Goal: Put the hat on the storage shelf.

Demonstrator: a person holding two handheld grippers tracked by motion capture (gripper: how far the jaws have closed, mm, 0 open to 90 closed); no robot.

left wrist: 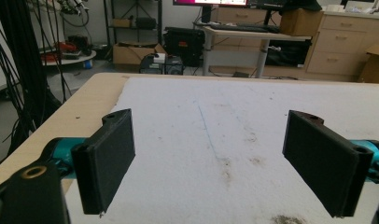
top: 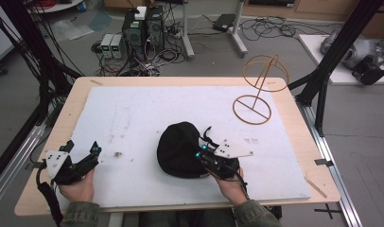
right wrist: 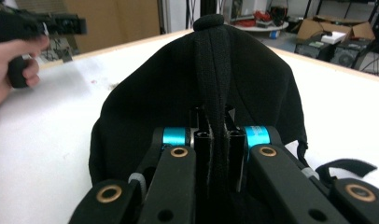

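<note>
Black cap [top: 179,149] on white mat [top: 133,118], near front edge. Pinched tight along its fold by right gripper [top: 203,152]. Left gripper [top: 81,153] spread wide, holding nothing, well apart from cap.

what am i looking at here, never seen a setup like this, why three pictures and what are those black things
A person sits at a table with a hand-held gripper in each hand. The high view looks down from above; the other two come from cameras riding on each gripper. The left hand-held gripper has its jaws wide apart over the white mat, holding nothing. The right hand-held gripper is pinched shut on a fold of the black cap. A wooden ring stand stands at the far right.
</note>
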